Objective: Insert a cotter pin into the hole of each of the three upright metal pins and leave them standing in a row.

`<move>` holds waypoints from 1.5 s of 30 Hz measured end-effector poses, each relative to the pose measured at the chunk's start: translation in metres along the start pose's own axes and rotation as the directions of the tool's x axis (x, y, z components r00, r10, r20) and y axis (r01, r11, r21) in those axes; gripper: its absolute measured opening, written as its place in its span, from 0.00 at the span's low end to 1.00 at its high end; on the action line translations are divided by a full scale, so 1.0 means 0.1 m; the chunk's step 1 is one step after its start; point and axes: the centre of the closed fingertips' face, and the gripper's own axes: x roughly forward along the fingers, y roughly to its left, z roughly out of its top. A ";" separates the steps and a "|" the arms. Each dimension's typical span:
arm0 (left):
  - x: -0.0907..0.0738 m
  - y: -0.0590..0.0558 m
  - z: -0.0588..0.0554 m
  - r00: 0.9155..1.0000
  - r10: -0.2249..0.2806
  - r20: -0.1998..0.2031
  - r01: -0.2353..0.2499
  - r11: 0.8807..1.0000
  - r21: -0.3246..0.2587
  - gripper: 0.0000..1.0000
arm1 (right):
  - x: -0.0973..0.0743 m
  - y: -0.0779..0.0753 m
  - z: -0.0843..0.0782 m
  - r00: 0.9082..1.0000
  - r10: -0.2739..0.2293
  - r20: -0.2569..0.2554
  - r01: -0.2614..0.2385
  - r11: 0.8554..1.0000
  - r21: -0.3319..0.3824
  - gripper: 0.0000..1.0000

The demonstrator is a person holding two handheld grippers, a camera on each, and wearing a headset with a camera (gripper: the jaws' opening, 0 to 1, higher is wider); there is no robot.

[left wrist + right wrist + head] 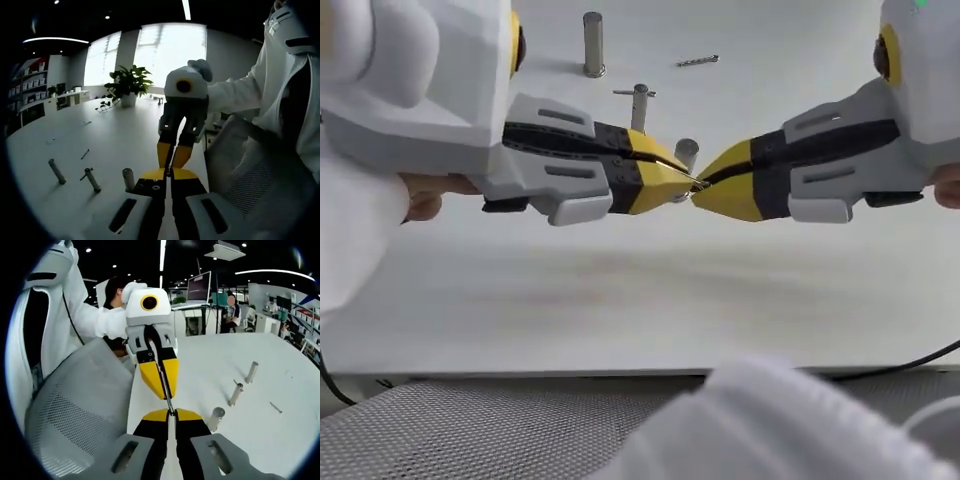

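White workbench (620, 290); left gripper (682, 185), right gripper (706, 188) level, tip to tip, both clenched on cotter pin (170, 405)

Pins (640, 105) in a row, loose cotter pin (698, 61) right of farthest

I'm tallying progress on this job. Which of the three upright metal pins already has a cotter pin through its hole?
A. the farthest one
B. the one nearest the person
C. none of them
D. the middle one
D: the middle pin carries a cotter pin crosswise near its top, while the nearest pin and the farthest pin stand bare.
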 end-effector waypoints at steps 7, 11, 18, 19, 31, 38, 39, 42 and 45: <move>-0.01 -0.03 -0.08 0.999 -0.019 -0.047 0.021 0.999 0.050 0.00 | -0.01 0.07 0.01 0.999 0.023 -0.028 -0.024 0.999 -0.038 0.00; -0.01 -0.07 -0.11 0.997 -0.035 -0.066 0.040 0.996 0.083 0.01 | -0.01 0.09 -0.02 0.998 0.046 -0.045 -0.048 0.998 -0.043 0.00; 0.04 -0.10 -0.16 0.994 -0.032 -0.104 0.045 0.992 0.120 0.01 | -0.03 0.09 -0.03 0.997 0.046 -0.068 -0.051 0.996 -0.077 0.00; 0.04 -0.10 -0.16 0.994 -0.029 -0.102 0.041 0.992 0.120 0.01 | -0.03 0.09 -0.04 0.997 0.044 -0.068 -0.049 0.996 -0.077 0.00; 0.08 0.16 -0.21 0.993 0.052 -0.107 -0.037 0.990 0.137 0.17 | -0.14 -0.19 -0.06 0.998 -0.044 -0.045 0.041 0.997 -0.068 0.00; 0.12 0.37 -0.21 0.989 0.099 -0.107 -0.081 0.985 0.155 0.29 | -0.26 -0.37 -0.26 0.990 -0.093 -0.107 0.087 0.994 -0.059 0.00; 0.13 0.39 -0.21 0.989 0.102 -0.110 -0.084 0.984 0.156 0.29 | -0.27 -0.39 -0.29 0.988 -0.097 -0.120 0.089 0.994 -0.066 0.00; 0.17 0.47 -0.24 0.986 0.114 -0.120 -0.094 0.983 0.159 0.31 | -0.28 -0.42 -0.38 0.985 -0.101 -0.137 0.094 0.994 -0.060 0.00; 0.20 0.53 -0.24 0.985 0.120 -0.124 -0.100 0.983 0.154 0.30 | -0.29 -0.44 -0.44 0.983 -0.110 -0.150 0.102 0.993 -0.063 0.00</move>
